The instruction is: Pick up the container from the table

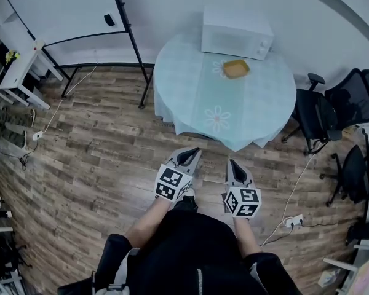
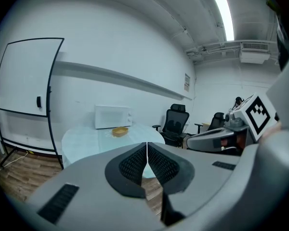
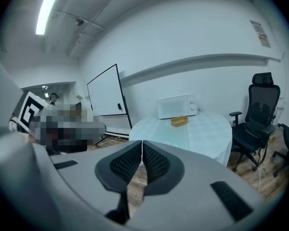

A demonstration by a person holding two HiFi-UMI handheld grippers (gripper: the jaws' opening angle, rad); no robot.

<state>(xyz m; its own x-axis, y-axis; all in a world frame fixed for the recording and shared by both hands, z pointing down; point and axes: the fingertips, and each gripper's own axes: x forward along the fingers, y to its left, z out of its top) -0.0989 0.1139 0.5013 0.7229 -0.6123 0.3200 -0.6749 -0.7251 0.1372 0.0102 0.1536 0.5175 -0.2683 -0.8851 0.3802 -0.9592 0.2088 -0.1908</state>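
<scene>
A small yellow container (image 1: 236,68) sits on the far side of the round table (image 1: 190,91), just in front of a white microwave (image 1: 236,32). It also shows far off as the container (image 2: 119,131) in the left gripper view and as the container (image 3: 179,121) in the right gripper view. My left gripper (image 1: 189,157) and right gripper (image 1: 236,171) hover over the wood floor short of the table's near edge, side by side. Both are shut with their pads pressed together and nothing between them.
A whiteboard on a black stand (image 1: 67,8) is at the back left. Black office chairs (image 1: 332,106) crowd the right side, with a cable and power strip (image 1: 292,220) on the floor there. A white desk (image 1: 18,60) stands at the far left.
</scene>
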